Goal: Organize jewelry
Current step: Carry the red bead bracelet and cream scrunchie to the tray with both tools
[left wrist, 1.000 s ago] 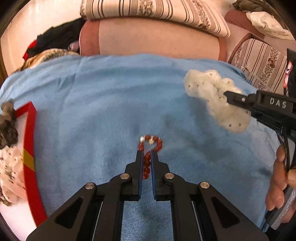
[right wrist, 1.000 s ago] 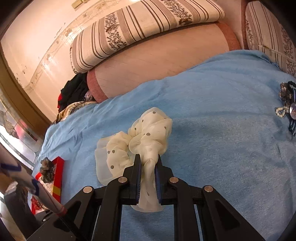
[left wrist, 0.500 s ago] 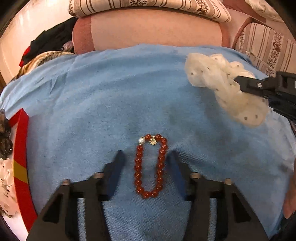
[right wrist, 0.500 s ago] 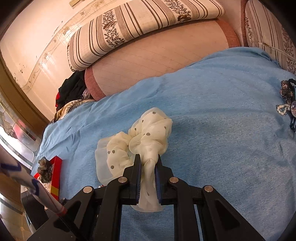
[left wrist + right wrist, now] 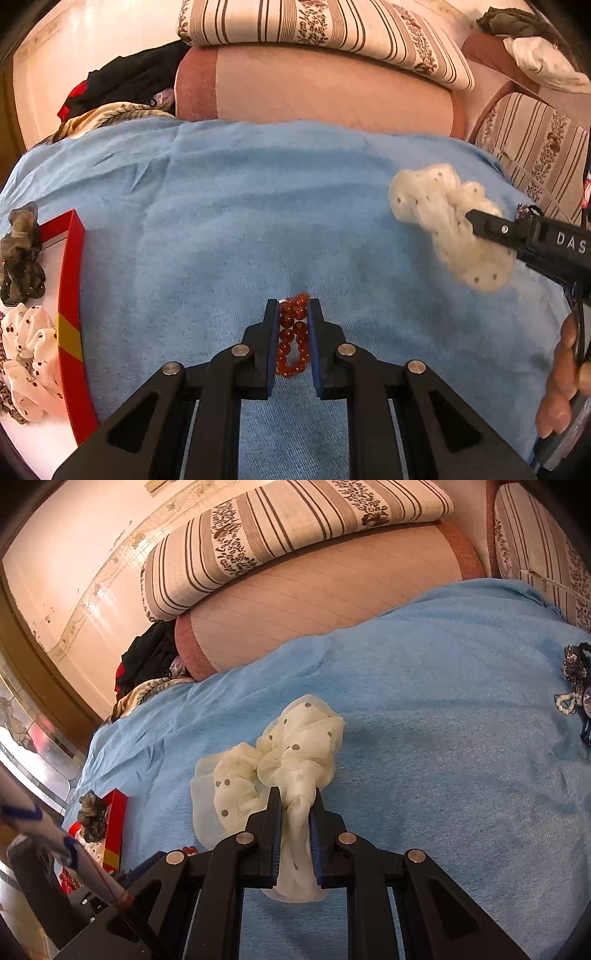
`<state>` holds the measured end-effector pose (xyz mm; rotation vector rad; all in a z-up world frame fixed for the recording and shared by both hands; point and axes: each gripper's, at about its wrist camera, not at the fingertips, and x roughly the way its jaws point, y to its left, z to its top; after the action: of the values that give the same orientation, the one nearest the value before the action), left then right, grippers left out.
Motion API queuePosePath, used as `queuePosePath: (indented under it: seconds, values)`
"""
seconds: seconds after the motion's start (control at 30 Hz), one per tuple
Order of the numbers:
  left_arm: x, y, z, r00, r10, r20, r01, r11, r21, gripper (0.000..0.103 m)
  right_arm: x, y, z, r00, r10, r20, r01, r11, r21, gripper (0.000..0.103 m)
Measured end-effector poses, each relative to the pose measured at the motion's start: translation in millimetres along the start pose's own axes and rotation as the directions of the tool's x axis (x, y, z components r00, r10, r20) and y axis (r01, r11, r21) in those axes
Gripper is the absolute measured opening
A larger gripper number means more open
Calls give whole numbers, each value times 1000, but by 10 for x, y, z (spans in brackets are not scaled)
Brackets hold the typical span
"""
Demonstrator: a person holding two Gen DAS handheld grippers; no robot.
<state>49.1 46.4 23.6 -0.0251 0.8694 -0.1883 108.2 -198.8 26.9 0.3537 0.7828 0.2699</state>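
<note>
1. Since 0.5 s ago, left gripper went from jaws wide either side of the red bead bracelet with a small gold clasp to jaws narrowed onto it; bracelet now squeezed into two bead rows between the pads, lying on the light blue terry cloth.
2. Right gripper unchanged: clamped on the cream sheer polka-dot scrunchie, held just above the cloth, right of the bracelet.
3. Risk: beads are round and hard, so pads may catch only one strand and the loop could roll or slip out on lift. Can't tell if the grip is firm yet.
4. Risk: fingers pressed low into the cloth may pinch terry w/ the beads, dragging the fabric up.
5. Risk: red-edged white tray at far left already holds a grey scrunchie and a white cherry-print scrunchie; bracelet may snag on them when dropped.
6. Scrunchie fabric hangs loose, could brush the left gripper if the two cross.
</note>
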Motion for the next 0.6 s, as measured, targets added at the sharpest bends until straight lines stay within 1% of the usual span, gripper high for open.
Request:
queuePosePath:
  seconds: [0.13,0.2,0.27,0.37,0.6]
  values:
    - [-94,-12,33,999,3,46,-3,1000,3,14,-33,43,-11,1000,7,11,-6,1000,-18,14]
    - [-153,-27,45,996,35,80,-36,999,15,14,-51,70,-20,1000,10,19,-9,999,-32,14]
    - [-186,-25,55,994,51,102,-53,998,19,14,-71,105,-34,999,16,28,-14,999,-48,14]
    - [-253,-27,82,986,87,143,-92,995,31,14,-83,176,-56,999,23,33,-20,997,-79,14]
    - [-325,-50,101,973,131,191,-143,988,51,14,-132,341,-108,997,38,63,-29,988,-150,14]
